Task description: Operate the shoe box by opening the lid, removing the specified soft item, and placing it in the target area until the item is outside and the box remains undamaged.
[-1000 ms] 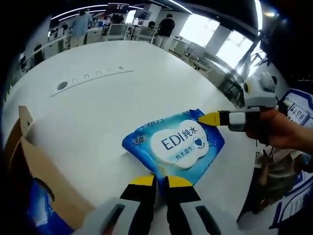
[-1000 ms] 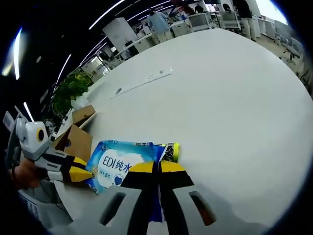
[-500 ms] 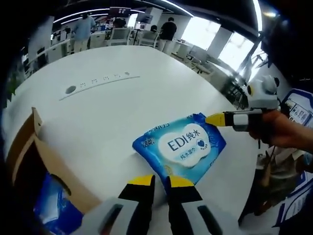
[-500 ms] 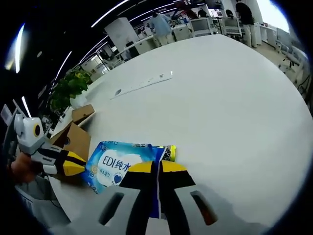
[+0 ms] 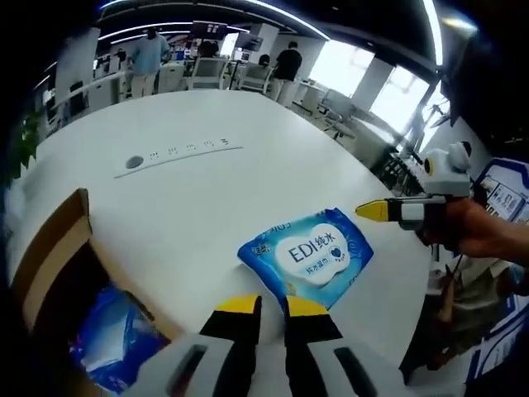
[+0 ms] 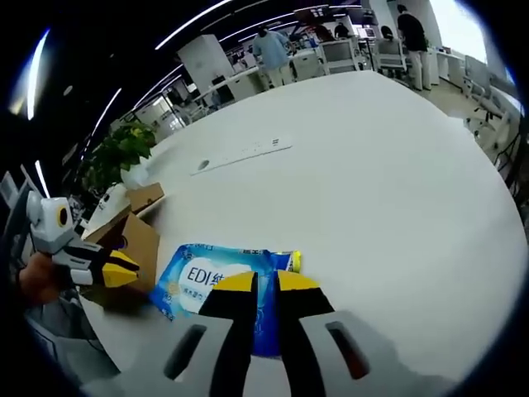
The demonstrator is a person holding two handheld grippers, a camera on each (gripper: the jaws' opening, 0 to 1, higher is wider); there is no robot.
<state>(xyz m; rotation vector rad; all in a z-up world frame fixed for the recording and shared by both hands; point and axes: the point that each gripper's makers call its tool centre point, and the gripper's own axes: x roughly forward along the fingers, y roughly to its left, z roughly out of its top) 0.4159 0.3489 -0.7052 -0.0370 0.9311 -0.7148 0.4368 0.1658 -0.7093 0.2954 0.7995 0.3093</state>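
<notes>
- Lying flat on the white table (image 5: pixel 207 190) is the blue wet-wipes pack (image 5: pixel 307 252), label up, outside the cardboard shoe box (image 5: pixel 50 248) and a little apart from it.
- In the left gripper view, the left gripper (image 5: pixel 263 307) rises from the bottom with its yellow-tipped jaws a narrow slot apart, holding nothing; the tips sit just short of the pack's near edge, and I cannot tell whether they touch it.
- The shoe box lies at the left of that view, open at the top, brown flap raised, with more blue packaging (image 5: pixel 116 339) inside it.
- The right gripper (image 5: pixel 376 210) enters that view from the right, held in a person's hand (image 5: pixel 479 236); its yellow tip points at the pack's far corner, with a little gap between them.
- In the right gripper view, the right gripper (image 6: pixel 258 284) has its jaws slightly parted and empty, the tips over the near part of the wet-wipes pack (image 6: pixel 207 273), which shows on either side of them and in the slot.
- The left gripper (image 6: pixel 120 266) comes in from the left of that view, close to the shoe box (image 6: pixel 132 240), its jaws apart by a small wedge.
- A long strip of sockets (image 5: pixel 178 152) is set in the table top farther off.
- A potted plant (image 6: pixel 120 153) stands behind the box, and people and desks fill the office beyond.
</notes>
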